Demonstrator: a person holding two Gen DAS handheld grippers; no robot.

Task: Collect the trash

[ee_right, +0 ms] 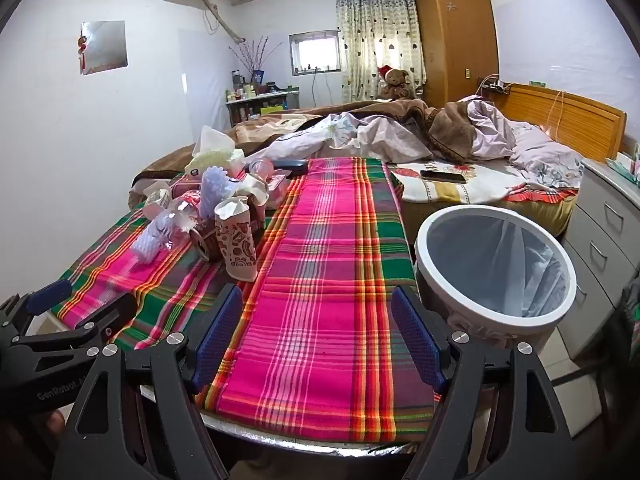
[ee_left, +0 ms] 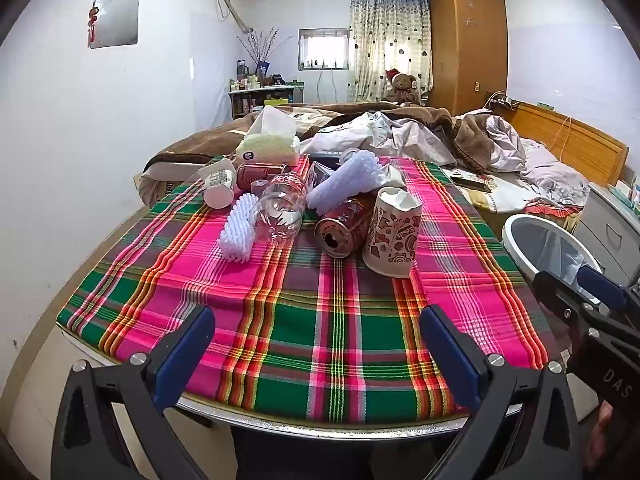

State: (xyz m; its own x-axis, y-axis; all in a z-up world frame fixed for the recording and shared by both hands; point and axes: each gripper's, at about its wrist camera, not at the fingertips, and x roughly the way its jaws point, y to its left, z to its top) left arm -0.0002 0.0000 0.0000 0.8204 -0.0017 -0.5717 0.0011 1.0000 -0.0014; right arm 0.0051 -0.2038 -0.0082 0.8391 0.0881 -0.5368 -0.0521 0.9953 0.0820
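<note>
A pile of trash lies on the plaid-covered table: a patterned paper cup, a red can on its side, a clear plastic bottle, white foam netting, a second foam net, a white cup and another can. The pile also shows in the right wrist view, with the paper cup nearest. A white trash bin with a liner stands right of the table. My left gripper is open and empty over the near table edge. My right gripper is open and empty beside the bin.
A tissue box sits behind the pile. An unmade bed with a phone lies beyond the table. Grey drawers stand at the right, a wardrobe at the back.
</note>
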